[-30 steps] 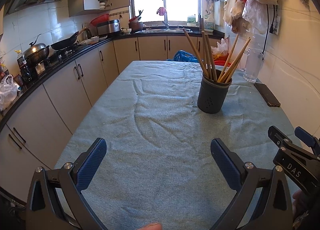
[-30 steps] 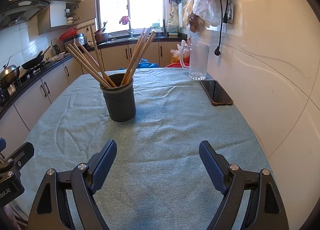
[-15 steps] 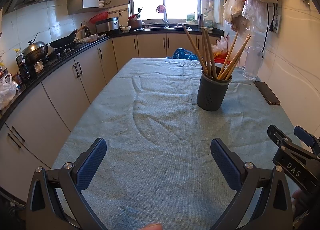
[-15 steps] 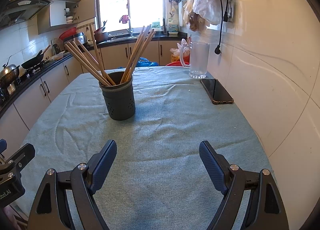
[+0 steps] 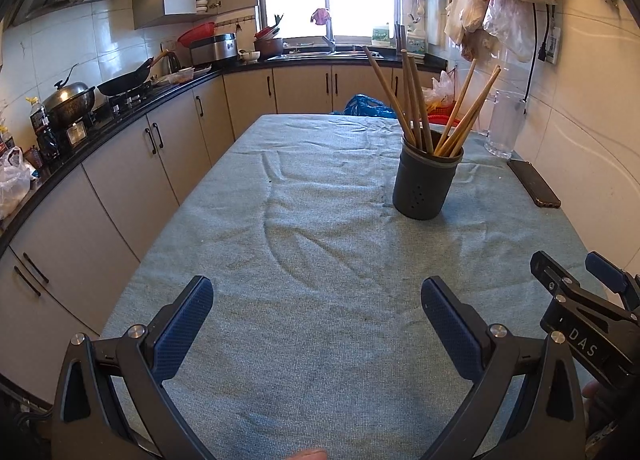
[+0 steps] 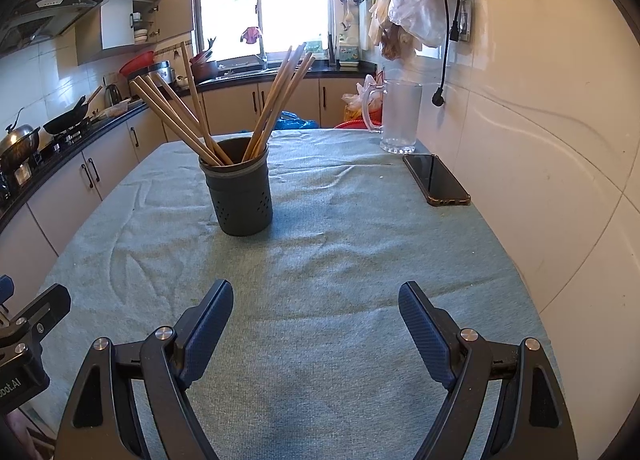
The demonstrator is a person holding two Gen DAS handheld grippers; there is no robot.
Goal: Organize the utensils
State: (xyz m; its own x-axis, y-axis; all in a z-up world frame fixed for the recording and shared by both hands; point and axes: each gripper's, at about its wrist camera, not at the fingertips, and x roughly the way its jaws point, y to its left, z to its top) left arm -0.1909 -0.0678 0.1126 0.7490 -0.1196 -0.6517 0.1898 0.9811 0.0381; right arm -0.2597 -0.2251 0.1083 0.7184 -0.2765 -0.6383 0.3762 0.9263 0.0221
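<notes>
The left gripper (image 5: 317, 300) has its jaws spread wide with nothing between them, only bare cloth showing in the gap; the right gripper (image 6: 316, 306) stands the same way, jaws wide apart and empty. Both hang low over the near end of the surface (image 5: 320, 360), which is covered by a wrinkled grey-green cloth, and the two sit side by side, each one's edge showing in the other's view. Well ahead of both stands a dark round utensil holder (image 6: 239, 196), upright on the cloth, with small holes in its wall. A bundle of wooden chopsticks (image 6: 176, 120) stands in it, fanned out in two leaning groups. Beyond the holder, near the tiled wall, a dark phone (image 6: 435, 179) lies flat, and just past it stands a frosted glass mug (image 6: 400, 116) with a handle. A kitchen counter with pots runs along the far left.
</notes>
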